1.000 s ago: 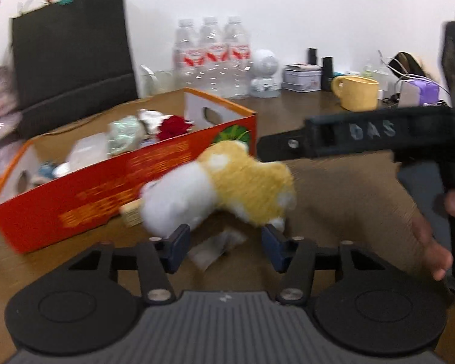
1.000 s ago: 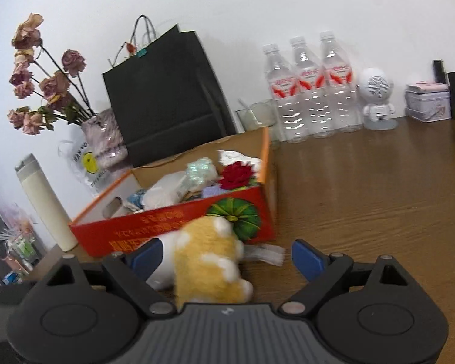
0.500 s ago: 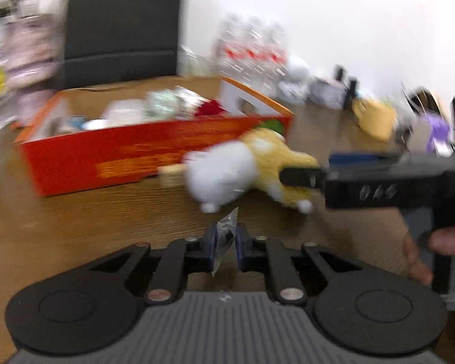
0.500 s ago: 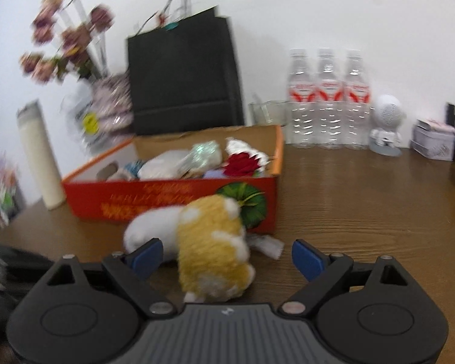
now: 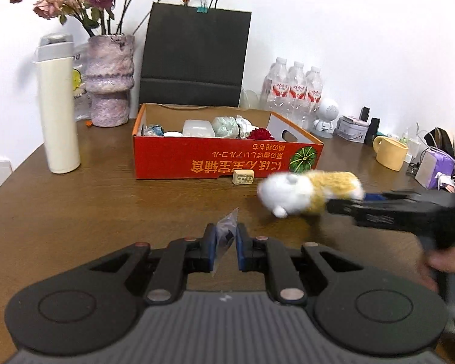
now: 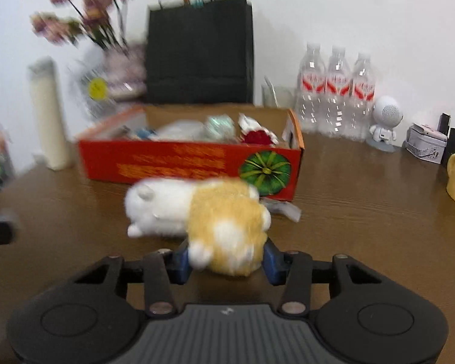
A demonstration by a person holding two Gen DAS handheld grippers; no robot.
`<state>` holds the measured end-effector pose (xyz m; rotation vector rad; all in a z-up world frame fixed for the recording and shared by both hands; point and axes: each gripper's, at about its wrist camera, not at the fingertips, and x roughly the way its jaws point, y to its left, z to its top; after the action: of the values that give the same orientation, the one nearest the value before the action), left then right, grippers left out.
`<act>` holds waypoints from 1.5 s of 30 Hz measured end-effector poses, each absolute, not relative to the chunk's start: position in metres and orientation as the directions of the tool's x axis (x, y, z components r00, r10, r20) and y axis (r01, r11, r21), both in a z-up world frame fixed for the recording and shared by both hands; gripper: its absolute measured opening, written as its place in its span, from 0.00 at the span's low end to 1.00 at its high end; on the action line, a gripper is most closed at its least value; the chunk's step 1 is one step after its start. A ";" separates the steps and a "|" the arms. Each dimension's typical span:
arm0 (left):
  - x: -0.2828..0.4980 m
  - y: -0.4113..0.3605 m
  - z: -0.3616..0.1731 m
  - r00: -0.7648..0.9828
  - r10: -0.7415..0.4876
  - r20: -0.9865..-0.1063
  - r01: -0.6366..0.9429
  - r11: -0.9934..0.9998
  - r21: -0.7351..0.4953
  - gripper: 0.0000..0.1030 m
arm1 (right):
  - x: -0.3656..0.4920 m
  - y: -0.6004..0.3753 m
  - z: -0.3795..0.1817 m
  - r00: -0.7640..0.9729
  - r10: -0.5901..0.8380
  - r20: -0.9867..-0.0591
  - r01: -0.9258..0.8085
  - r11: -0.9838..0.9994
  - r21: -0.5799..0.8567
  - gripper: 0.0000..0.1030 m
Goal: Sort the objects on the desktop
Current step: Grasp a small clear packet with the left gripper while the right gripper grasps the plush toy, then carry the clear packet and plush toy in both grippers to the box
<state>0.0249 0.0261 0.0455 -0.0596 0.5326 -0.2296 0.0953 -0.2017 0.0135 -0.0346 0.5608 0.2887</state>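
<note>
Brown wooden table [image 5: 106,212] against white wall. Red cardboard box [image 5: 227,157] mid-table, holds small items. Left gripper [image 5: 226,242] pinches small clear plastic packet [image 5: 226,232] between blue pads, near table's front. Right gripper [image 6: 224,262] clamps yellow-white plush toy [image 6: 215,221] by rear end, just before box. Small tan block [image 5: 243,178] rests beside box front.

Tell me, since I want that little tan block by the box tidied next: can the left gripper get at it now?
Probably not yet. The path over the table to the block looks free, but the left gripper is shut on a small plastic bag.
</note>
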 end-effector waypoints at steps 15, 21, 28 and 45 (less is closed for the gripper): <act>-0.021 0.017 0.030 0.818 -0.263 -0.511 0.221 0.965 -0.142 0.13 | -0.039 -0.184 0.024 0.758 0.305 -0.577 -0.347 0.937 0.039 0.74; -0.031 0.015 0.035 0.850 -0.217 -0.480 0.191 0.976 -0.104 0.13 | -0.012 -0.176 0.006 0.717 0.287 -0.636 -0.327 0.943 0.056 0.46; -0.050 0.016 0.052 0.935 -0.069 -0.346 0.059 0.997 -0.041 0.13 | -0.031 -0.191 0.031 0.793 0.316 -0.521 -0.306 0.946 0.110 0.45; 0.060 0.014 0.125 0.994 -0.042 -0.098 0.039 0.999 -0.034 0.14 | 0.076 -0.183 0.108 0.904 0.314 -0.291 -0.296 0.949 0.107 0.46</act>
<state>0.0604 0.0136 0.1250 -0.0318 0.0992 -0.0402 0.0757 -0.1830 0.1079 0.0606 0.3107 0.3154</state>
